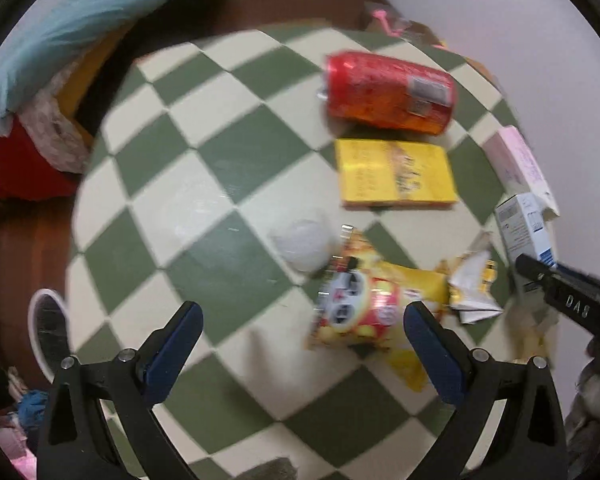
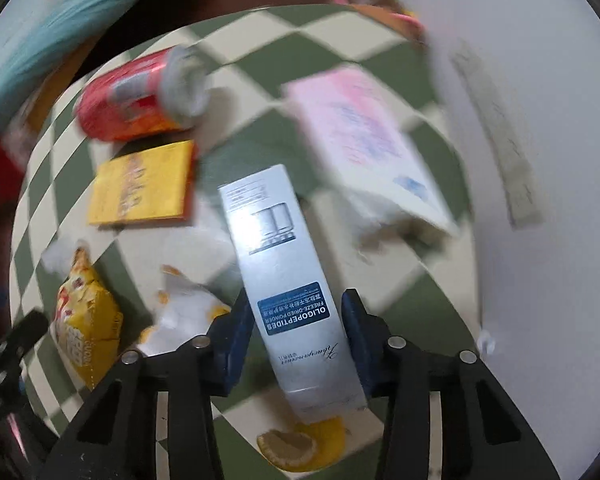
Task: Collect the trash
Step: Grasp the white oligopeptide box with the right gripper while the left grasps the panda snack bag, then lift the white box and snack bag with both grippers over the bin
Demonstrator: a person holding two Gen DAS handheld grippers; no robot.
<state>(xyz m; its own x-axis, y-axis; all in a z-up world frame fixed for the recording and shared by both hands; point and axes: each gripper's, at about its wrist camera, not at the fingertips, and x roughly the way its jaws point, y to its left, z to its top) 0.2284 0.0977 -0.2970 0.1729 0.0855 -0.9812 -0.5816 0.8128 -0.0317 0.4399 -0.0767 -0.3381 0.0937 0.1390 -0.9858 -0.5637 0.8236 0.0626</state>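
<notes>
Green-and-cream table (image 1: 204,216): a round checked top, littered along its wall-side edge, bare on the opposite half.
Pink box (image 2: 352,128): lying near the wall edge, untouched.
Red can (image 1: 388,90): on its side toward the far edge, just beyond the yellow box (image 1: 396,174).
Silver carton (image 2: 288,264): the piece in hand; its lower end sits between the right gripper (image 2: 296,332) pads, which have closed in to its sides.
Snack bag (image 1: 364,308): torn open, yellow, near the close edge; a white paper ball (image 1: 300,242) lies just beside it.
Lemon slice (image 2: 288,444): under the carton's near end.
Left gripper (image 1: 304,340): fingers spread wide, nothing held, hovering by the snack bag.
Progress: early, I'd say. No bin in sight, and everything remains on the table.
</notes>
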